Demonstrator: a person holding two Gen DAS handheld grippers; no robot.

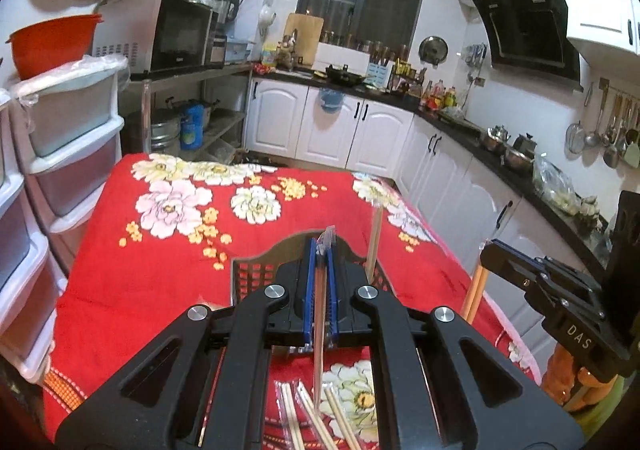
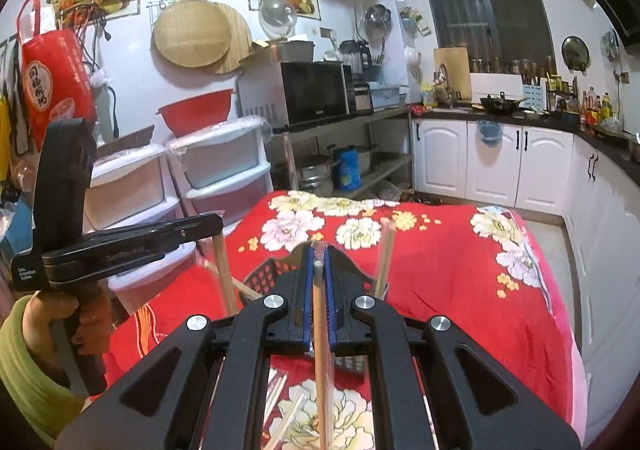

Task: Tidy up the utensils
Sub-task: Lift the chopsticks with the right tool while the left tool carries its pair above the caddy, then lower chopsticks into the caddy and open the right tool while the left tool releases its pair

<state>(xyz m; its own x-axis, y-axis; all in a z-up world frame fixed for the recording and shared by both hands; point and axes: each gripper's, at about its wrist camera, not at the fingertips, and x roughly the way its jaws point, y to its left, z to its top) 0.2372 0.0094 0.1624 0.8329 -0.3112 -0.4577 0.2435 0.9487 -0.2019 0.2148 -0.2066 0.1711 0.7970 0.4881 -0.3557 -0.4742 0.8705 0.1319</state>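
Note:
My left gripper (image 1: 321, 246) is shut on a plastic-wrapped pair of chopsticks (image 1: 320, 330), which hangs down from the blue pads. Beneath and ahead of it sits a dark lattice basket (image 1: 256, 278) with one wrapped pair (image 1: 375, 242) standing in it. My right gripper (image 2: 319, 254) is shut on another wrapped pair (image 2: 321, 338), held above the same basket (image 2: 264, 278). Each gripper shows in the other's view: the right one (image 1: 490, 250) with its sticks (image 1: 476, 290), and the left one (image 2: 216, 224) with its own pair (image 2: 224, 274). Several loose wrapped pairs (image 1: 312, 422) lie on the cloth nearby.
A red floral cloth (image 1: 160, 290) covers the table. Stacked plastic drawers (image 1: 72, 138) stand close on the left. White cabinets (image 1: 440, 178) under a dark counter run along the right. A hand in a green sleeve (image 2: 32, 350) holds the left gripper's handle.

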